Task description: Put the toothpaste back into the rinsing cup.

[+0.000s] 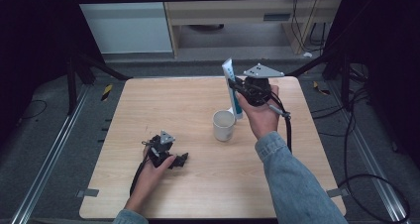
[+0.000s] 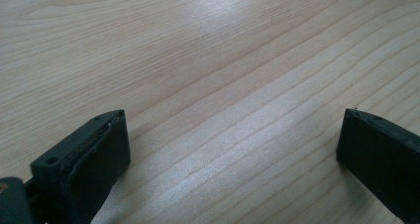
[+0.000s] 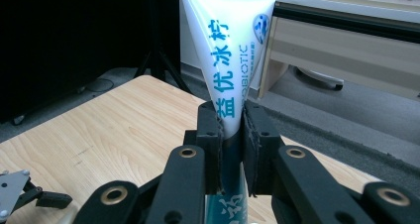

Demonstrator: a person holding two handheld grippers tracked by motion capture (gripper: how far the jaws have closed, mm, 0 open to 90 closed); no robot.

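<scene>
**Trainee:** Jaws first, please. How do they stand on each side?

**Operator:** On my right gripper (image 3: pixel 231 149) the two black jaws are closed narrowly on a toothpaste tube (image 3: pixel 229 50), pinching it low on its body. In the right gripper view the tube rises upright between the pads, white with blue lettering, its flat crimped end uppermost. On my left gripper (image 2: pixel 233 149) the jaws stand wide apart with nothing between them; in the left gripper view I see bare wood grain in the gap.

**Trainee:** And where is the tube relative to the table?

**Operator:** In the high view I hold the toothpaste tube (image 1: pixel 231 85) lifted off the table (image 1: pixel 163 105), over its far right part. The right gripper (image 1: pixel 236 89) grips it from the side, with the right hand (image 1: pixel 260 112) beneath and the grey three-cornered plate on top. The tube's lower end hangs just behind a white mug (image 1: pixel 223 125); I cannot tell whether they touch.

**Trainee:** What lies further out?

**Operator:** The mug stands upright near the table's middle, mouth open upward. The left gripper (image 1: pixel 182 159) rests low on the near left part of the table, held by the left hand (image 1: pixel 153 172), well apart from mug and tube. A black cable trails from each gripper.
</scene>
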